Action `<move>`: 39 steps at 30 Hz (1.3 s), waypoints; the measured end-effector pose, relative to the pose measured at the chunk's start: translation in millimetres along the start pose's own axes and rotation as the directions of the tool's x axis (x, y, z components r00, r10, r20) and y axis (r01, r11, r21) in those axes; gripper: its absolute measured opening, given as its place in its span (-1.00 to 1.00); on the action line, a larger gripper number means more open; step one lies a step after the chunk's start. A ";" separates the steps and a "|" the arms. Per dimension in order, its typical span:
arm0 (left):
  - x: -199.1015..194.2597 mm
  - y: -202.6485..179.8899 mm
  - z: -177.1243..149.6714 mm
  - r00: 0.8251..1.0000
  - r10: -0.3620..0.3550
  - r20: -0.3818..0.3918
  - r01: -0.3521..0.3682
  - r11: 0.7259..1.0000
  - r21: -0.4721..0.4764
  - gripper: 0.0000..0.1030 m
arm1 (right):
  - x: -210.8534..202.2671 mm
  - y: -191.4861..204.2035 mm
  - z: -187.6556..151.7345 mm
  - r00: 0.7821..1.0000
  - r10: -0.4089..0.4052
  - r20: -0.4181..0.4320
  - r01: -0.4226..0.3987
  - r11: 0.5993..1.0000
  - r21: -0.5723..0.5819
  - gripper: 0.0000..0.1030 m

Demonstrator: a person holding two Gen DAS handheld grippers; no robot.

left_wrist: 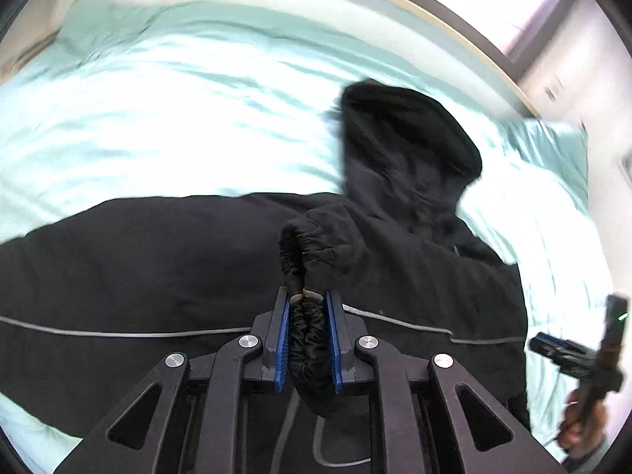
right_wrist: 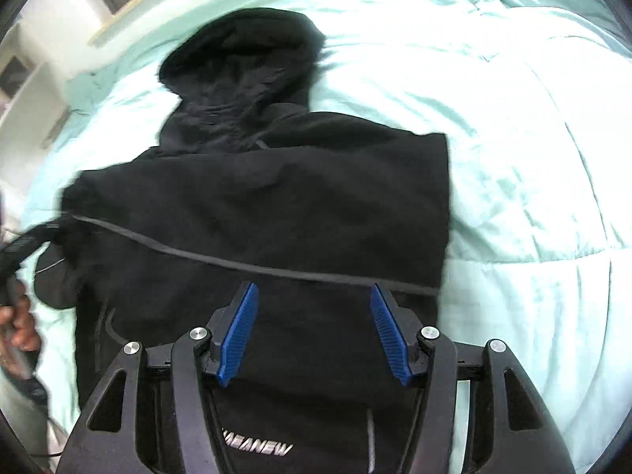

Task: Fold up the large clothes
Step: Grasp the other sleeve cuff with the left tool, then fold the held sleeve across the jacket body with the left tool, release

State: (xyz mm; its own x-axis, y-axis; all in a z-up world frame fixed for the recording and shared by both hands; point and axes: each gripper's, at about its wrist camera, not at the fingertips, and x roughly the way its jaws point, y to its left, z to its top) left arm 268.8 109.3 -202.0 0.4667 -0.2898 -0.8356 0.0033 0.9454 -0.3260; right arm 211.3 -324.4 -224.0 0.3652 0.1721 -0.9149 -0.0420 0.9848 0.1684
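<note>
A black hooded jacket (left_wrist: pixel 158 268) lies spread on the bed, its hood (left_wrist: pixel 403 138) pointing toward the far side. In the left wrist view my left gripper (left_wrist: pixel 308 296) is shut on the gathered elastic cuff of a sleeve (left_wrist: pixel 312 237), which bunches between the blue pads. The right gripper (left_wrist: pixel 553 345) shows at the right edge of that view, held by a hand. In the right wrist view my right gripper (right_wrist: pixel 314 288) stands open above the jacket body (right_wrist: pixel 276 197), with nothing between its fingers. The hood (right_wrist: pixel 245 59) lies beyond it.
A pale mint quilt (right_wrist: pixel 513 158) covers the bed around the jacket. A light wooden bed edge (left_wrist: pixel 454 27) and a window run along the far side. A hand (right_wrist: pixel 19 324) holding the other, blurred gripper shows at the left edge of the right wrist view.
</note>
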 end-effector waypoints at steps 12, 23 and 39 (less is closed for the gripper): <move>42.7 46.0 -31.6 0.980 0.117 -0.164 -0.128 0.990 -0.060 -0.29 | 98.4 12.8 15.0 0.973 -0.192 -0.129 0.180 0.979 -0.094 0.25; 23.9 -50.6 -36.3 0.994 0.005 -0.110 0.011 0.989 0.146 -0.21 | 27.5 45.3 -33.5 0.991 -0.095 -0.091 0.072 0.972 -0.225 0.26; 36.8 -41.9 -66.7 0.986 0.065 -0.155 -0.058 0.997 0.050 -0.22 | 25.8 55.2 -63.5 0.973 -0.163 -0.163 0.134 0.975 -0.175 0.30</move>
State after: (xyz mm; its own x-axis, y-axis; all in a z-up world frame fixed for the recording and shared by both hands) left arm 226.9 49.1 -248.6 0.3231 -0.2471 -0.9135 0.0203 0.9669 -0.2543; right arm 159.3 -264.1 -261.6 0.2109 0.0103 -0.9774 -0.1549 0.9877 -0.0230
